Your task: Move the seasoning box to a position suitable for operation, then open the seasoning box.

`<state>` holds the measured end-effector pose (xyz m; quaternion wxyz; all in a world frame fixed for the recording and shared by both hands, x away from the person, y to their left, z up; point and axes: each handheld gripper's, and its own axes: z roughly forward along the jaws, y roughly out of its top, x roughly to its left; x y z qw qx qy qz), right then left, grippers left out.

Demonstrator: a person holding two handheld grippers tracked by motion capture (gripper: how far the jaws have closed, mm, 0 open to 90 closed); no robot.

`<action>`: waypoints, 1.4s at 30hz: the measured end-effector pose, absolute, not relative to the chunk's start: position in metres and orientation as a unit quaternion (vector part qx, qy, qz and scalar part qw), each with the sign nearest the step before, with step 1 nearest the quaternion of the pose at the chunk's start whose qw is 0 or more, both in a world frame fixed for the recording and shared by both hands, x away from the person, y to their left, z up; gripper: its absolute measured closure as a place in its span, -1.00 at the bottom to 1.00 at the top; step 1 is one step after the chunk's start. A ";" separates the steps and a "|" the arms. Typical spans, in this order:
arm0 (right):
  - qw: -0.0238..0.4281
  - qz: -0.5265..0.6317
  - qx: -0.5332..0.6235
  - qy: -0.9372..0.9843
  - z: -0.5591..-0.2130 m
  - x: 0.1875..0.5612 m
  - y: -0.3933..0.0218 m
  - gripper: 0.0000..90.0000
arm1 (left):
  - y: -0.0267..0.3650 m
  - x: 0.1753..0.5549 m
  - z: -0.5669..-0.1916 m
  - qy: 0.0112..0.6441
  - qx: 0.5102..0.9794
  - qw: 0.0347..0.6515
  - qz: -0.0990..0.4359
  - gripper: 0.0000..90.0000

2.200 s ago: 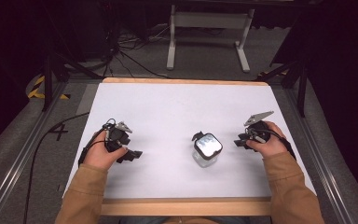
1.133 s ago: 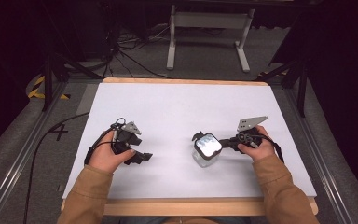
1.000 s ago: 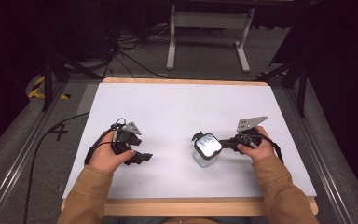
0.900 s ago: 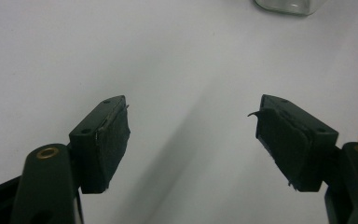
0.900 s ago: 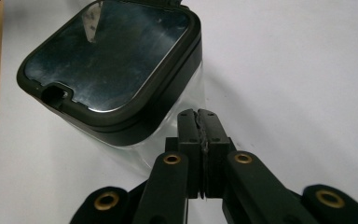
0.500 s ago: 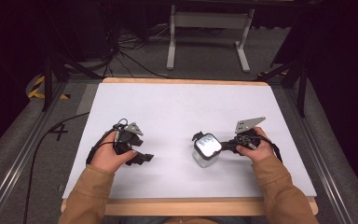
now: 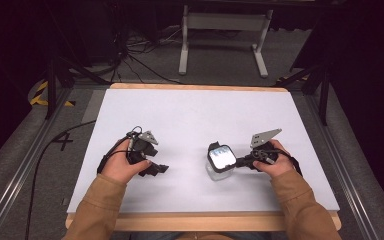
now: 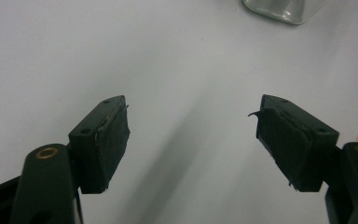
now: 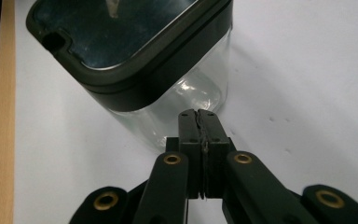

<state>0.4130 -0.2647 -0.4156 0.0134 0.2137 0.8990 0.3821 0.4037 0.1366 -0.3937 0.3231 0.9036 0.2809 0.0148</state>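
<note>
A clear glass jar (image 7: 220,164) with a dark square lid (image 9: 121,32) stands on the white counter (image 7: 190,115), toward the near edge and right of the middle. The right hand-held gripper (image 7: 242,162) lies low beside it, its jaws pressed fully together on nothing, their tips at or just short of the glass wall below the lid rim, as the right gripper view shows (image 9: 200,122). The left hand-held gripper (image 7: 161,169) rests well apart to the left, jaws spread wide and empty, with the jar's base showing at the top of its view (image 8: 284,10). The step in hand looks like nudging or steadying the jar with the closed tips. To do that well, the push should go low on the glass, under the lid, and square to a flat face, since a contact high up or near a corner would likely tip or spin it. Glass on a smooth counter probably slides easily, so slow pressure is wise. For lifting instead, the right jaws must first open wider than the jar, and the open left one could brace the far side.
</note>
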 end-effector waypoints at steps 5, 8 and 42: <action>0.006 0.372 0.202 0.906 -0.417 0.409 -0.259 1.00 | 0.133 0.406 -0.394 0.276 0.906 0.321 0.011 -0.43; 0.005 0.369 0.199 0.908 -0.417 0.407 -0.257 1.00 | 0.132 0.406 -0.394 0.275 0.906 0.320 0.009 -0.43; 0.056 0.394 0.245 0.884 -0.392 0.393 -0.291 0.96 | 0.091 0.420 -0.360 0.281 0.846 0.453 0.019 0.09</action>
